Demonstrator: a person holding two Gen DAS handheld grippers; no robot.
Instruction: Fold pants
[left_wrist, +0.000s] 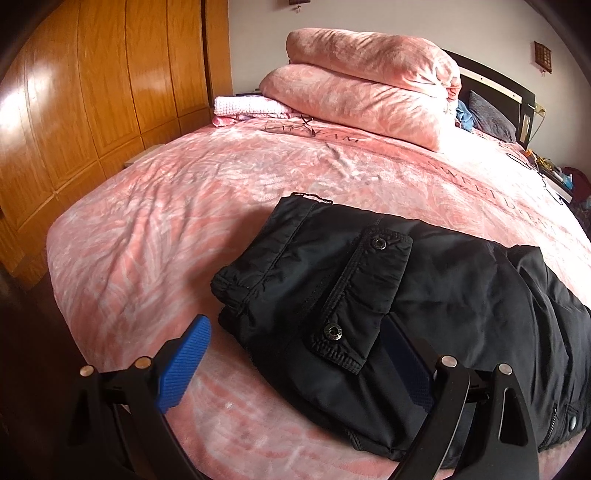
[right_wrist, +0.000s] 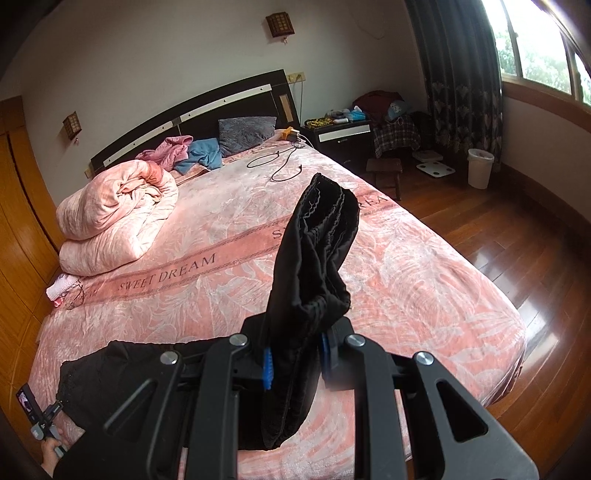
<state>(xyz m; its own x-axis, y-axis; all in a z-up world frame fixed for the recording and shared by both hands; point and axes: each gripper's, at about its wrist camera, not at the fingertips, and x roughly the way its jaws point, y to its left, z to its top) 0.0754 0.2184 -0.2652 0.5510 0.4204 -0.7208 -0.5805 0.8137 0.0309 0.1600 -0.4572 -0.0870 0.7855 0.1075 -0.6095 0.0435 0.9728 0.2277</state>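
Clearly the black padded nylon pants (left_wrist: 369, 295) are soft, thick and somewhat slick, lying partly folded on the pink leaf-patterned bedspread (left_wrist: 166, 229) near its foot edge, well away from the rolled pink quilt (left_wrist: 369, 92) at the head end. One end of the garment, the elasticated bunched end (right_wrist: 321, 236), is lifted off the bedspread and stands up clamped between the blue ribbed pads of the right gripper (right_wrist: 295, 363), whose jaws are closed tight on several layers of cloth. The left gripper (left_wrist: 295, 365) is spread wide and holds nothing; its left blue pad (left_wrist: 183, 363) sits over bare bedspread just beside the folded bundle, while the other finger lies over the black fabric near the snap-buttoned cargo pocket flap (left_wrist: 365, 291). My guess is that the padding gives the cloth some body, so folds will spring back unless pressed flat, and the smooth shell may slide between the pads. A firm pinch through all layers at a seamed edge or the elastic hem looks safest; the pocket flap alone would likely lift only one layer.
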